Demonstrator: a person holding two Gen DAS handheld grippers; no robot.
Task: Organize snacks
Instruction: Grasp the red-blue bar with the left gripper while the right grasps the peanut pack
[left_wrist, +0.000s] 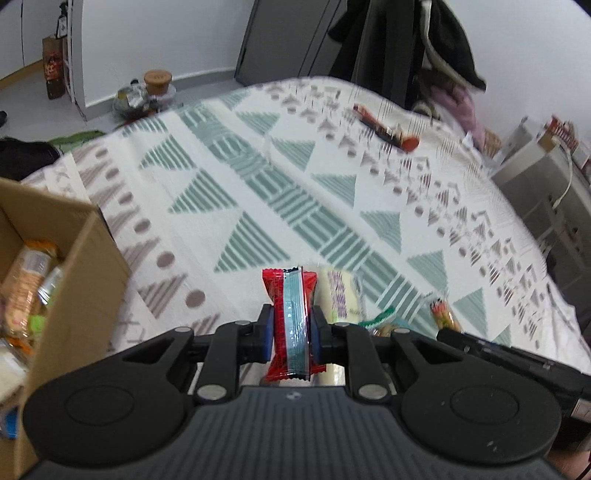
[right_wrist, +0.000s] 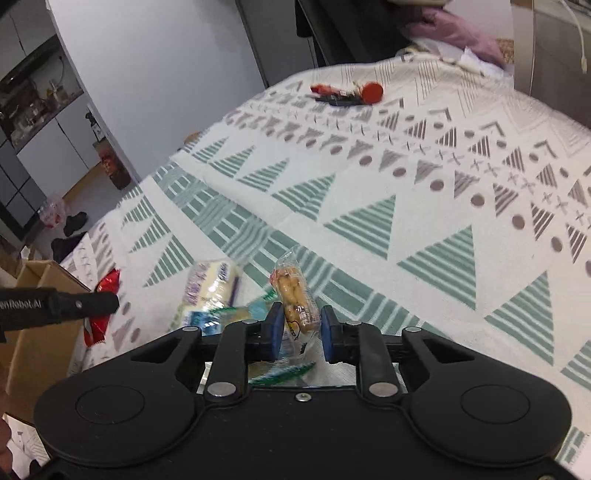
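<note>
Patterned bedspread (left_wrist: 332, 166) carries the snacks. Cardboard box (left_wrist: 74, 280) at its left edge, packets already inside. My left claw (left_wrist: 291, 332) is clamped on a red packet (left_wrist: 290, 314), just right of the box. My right claw (right_wrist: 303, 328) straddles a clear peanut pack (right_wrist: 295, 295), pads not visibly pressing it.

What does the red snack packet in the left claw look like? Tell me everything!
The red snack packet is a small shiny wrapper, plastic or foil by its look, with a pale blue-grey stripe down its middle and crimped zigzag ends. It stands on edge, pinched at its waist between the blue pads of the left claw, so both ends bulge out. It seems lifted clear of the patterned cloth. The right wrist view shows it near the cardboard box. Its print is too blurred to read.
</note>
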